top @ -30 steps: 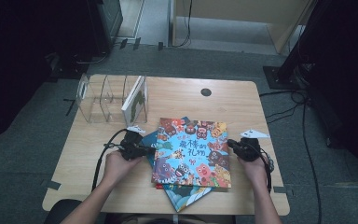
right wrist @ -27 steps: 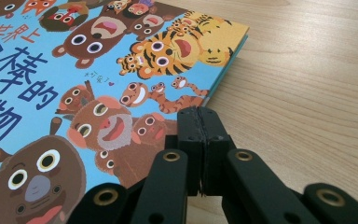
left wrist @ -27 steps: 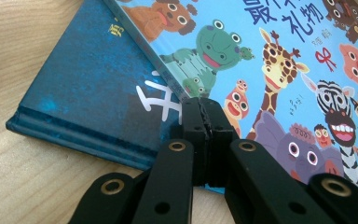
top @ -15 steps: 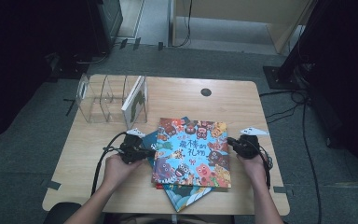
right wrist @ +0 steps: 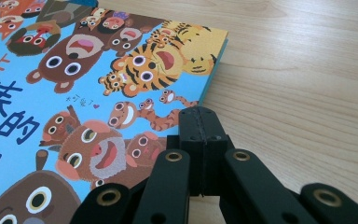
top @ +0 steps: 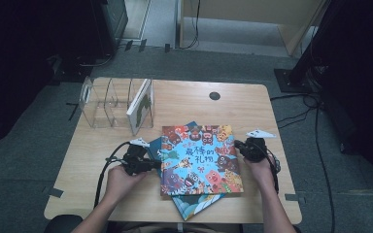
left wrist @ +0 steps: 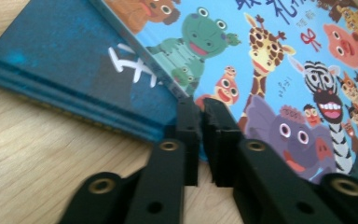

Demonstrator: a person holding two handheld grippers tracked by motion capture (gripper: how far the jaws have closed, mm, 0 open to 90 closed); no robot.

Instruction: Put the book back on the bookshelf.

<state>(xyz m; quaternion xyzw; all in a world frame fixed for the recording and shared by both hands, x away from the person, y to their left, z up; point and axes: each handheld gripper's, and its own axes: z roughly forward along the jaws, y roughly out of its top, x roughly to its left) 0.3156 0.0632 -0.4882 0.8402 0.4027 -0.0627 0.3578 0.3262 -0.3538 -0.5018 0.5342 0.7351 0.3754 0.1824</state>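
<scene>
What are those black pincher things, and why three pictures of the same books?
A person at a wooden table holds a tool with two black fingers in each hand. One camera looks down from above; the other two ride on the tools, looking along their fingers. A colourful animal book lies on a blue book; a third book stands in a clear rack. The fingers of the left gripper have just been opening slightly at the animal book's edge, with nothing between them. The right gripper is shut at the opposite edge, holding nothing.
</scene>
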